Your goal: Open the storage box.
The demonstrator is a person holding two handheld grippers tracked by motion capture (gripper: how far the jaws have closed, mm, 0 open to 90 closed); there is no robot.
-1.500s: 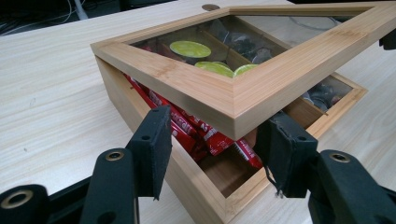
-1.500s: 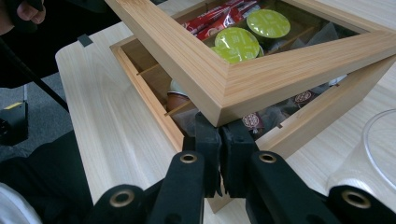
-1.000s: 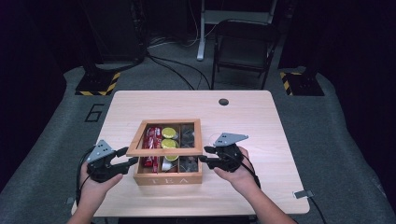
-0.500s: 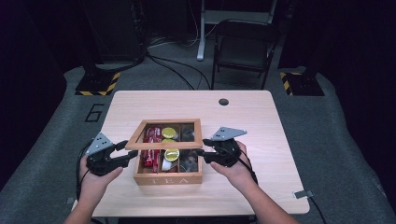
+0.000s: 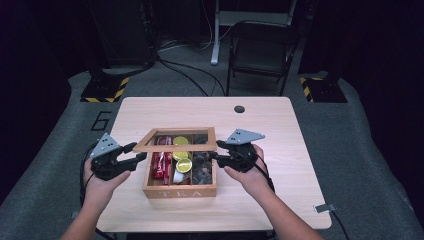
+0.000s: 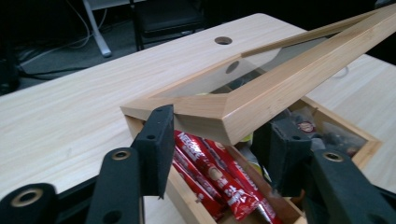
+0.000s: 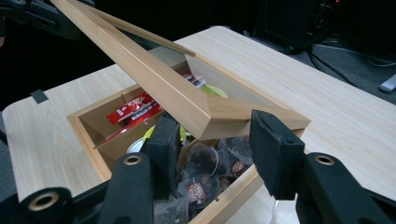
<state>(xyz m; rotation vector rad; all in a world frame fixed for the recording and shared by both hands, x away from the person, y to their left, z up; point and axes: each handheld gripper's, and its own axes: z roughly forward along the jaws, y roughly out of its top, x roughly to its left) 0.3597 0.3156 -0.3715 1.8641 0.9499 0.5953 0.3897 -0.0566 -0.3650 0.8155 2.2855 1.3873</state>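
A wooden box (image 5: 180, 192) marked TEA stands near the table's front edge. Its glass-paned lid (image 5: 175, 146) is tilted up at the front, off the box. My left gripper (image 5: 140, 152) grips the lid's front left corner (image 6: 205, 109); its jaws have just been closing with that corner between them. My right gripper (image 5: 214, 152) is shut on the front right corner (image 7: 243, 116). Under the lid lie red sachets (image 6: 210, 172), yellow-green packets (image 5: 182, 165) and dark tea bags (image 7: 205, 179).
The pale wooden table (image 5: 260, 125) has a round cable hole (image 5: 239, 109) near its far edge. A folding chair (image 5: 260, 55) stands behind the table, with cables on the floor. A grey tab (image 5: 322, 207) sticks to the front right corner.
Both grippers have risen with the lid's front edge, so the lid now stands tilted higher above the box. The box itself has stayed in place.
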